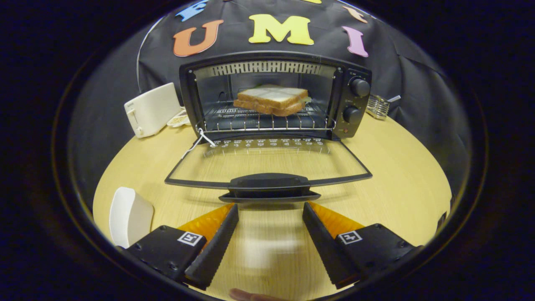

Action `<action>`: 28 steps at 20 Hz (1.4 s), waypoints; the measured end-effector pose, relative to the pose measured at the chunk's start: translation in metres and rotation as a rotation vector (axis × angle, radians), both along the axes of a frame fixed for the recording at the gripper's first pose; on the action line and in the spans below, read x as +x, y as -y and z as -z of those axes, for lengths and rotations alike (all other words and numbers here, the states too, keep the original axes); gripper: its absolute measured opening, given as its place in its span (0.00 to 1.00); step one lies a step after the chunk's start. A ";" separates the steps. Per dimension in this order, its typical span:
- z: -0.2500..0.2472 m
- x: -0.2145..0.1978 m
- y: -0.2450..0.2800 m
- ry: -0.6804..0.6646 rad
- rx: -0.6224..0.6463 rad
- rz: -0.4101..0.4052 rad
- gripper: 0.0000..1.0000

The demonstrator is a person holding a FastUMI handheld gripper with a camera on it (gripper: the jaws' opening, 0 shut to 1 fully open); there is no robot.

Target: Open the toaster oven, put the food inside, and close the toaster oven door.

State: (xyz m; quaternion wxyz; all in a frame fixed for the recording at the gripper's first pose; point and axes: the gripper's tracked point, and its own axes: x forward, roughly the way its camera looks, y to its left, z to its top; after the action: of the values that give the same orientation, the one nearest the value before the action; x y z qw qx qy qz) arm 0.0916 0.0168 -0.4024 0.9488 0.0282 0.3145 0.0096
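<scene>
Nothing legible is showing anywhere. The gripper [271, 207], fingers spread apart, is carrying a square black-and-white marker [191, 238] on each finger block. Beyond the fingers, small white markings [267, 143] are running along the toaster oven door [267, 167], too tiny to read.

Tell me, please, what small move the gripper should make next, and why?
Probably ease the gripper forward and slightly up so its open fingers straddle the door handle just ahead of them, ready to lift. The sandwich already rests on the rack inside the toaster oven, and the door lies fully open, so only closing appears to remain.
</scene>
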 end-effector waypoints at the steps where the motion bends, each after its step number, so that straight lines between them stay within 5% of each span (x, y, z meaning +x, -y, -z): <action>1: -0.008 -0.001 0.000 0.015 0.005 0.002 1.00; 12: -0.184 0.051 0.027 0.329 0.026 0.049 1.00; 22: -0.383 -0.048 0.042 0.626 -0.004 0.022 1.00; 28: -0.443 -0.124 0.045 0.744 -0.083 0.002 1.00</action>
State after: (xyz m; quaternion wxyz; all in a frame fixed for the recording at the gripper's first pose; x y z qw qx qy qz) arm -0.0327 -0.0284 0.0407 0.9985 -0.0156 -0.0519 0.0054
